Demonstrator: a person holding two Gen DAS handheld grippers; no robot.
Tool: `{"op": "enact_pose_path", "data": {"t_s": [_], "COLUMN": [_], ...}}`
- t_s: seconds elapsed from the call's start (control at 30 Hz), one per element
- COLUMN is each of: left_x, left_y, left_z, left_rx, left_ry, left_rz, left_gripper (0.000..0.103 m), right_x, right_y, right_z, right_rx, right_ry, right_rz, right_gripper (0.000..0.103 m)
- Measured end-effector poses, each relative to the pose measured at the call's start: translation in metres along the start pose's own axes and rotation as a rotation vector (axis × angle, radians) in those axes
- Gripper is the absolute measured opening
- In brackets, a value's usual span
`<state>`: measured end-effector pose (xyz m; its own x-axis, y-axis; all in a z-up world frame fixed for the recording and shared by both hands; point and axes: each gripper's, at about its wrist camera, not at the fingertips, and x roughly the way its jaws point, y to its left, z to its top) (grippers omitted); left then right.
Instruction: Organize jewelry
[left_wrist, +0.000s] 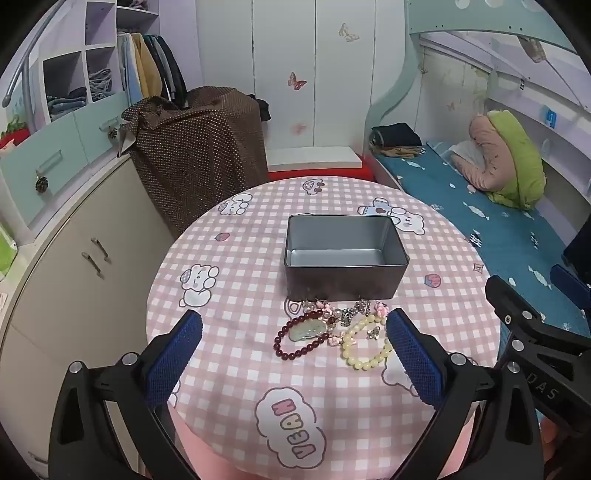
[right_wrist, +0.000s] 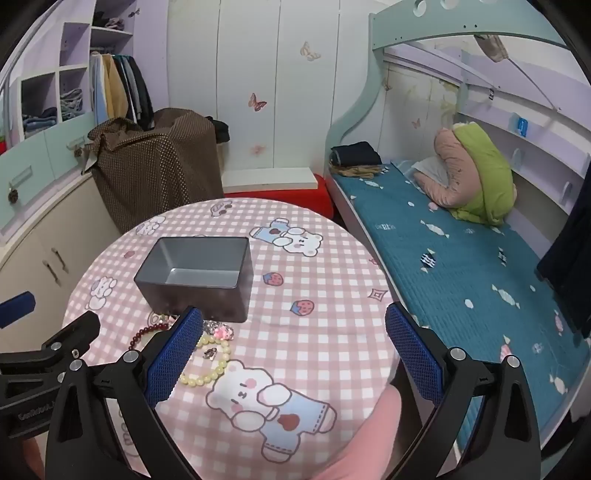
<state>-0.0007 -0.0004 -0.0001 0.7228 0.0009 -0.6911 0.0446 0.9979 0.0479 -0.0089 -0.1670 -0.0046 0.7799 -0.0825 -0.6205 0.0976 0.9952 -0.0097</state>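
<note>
On tablecloth (left_wrist: 258, 369): "YEAN" in cloud print (left_wrist: 291, 428).

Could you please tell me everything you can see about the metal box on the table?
The box is a rectangular, lidless tin that looks like metal: dark grey outside, pale silver inside, with rounded corners. It stands upright and empty near the middle of the round table, on its pink checked cloth. The jewelry lies just in front of its near wall; whether any piece touches it is unclear. Neither gripper touches it.
</note>
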Motion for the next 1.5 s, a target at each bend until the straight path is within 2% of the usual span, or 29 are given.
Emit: {"op": "enact_pose_path", "data": {"t_s": [0.47,1.5], "left_x": [0.0,-0.012], "left_y": [0.0,-0.002], "left_z": [0.001,0.002], "left_rx": [-0.015,0.002], "left_ry": [0.013,-0.028], "left_rz": [-0.042,0.006], "left_gripper": [0.096,0.096], "right_x": [-0.002,-0.011], "right_y": [0.001,0.0], "right_z": [0.001,0.0], "right_rx": [-0.013,0.0], "right_ry": [-0.017,-0.033], "right_rz": [-0.023,-0.01], "right_gripper": [0.096,0.096]}}
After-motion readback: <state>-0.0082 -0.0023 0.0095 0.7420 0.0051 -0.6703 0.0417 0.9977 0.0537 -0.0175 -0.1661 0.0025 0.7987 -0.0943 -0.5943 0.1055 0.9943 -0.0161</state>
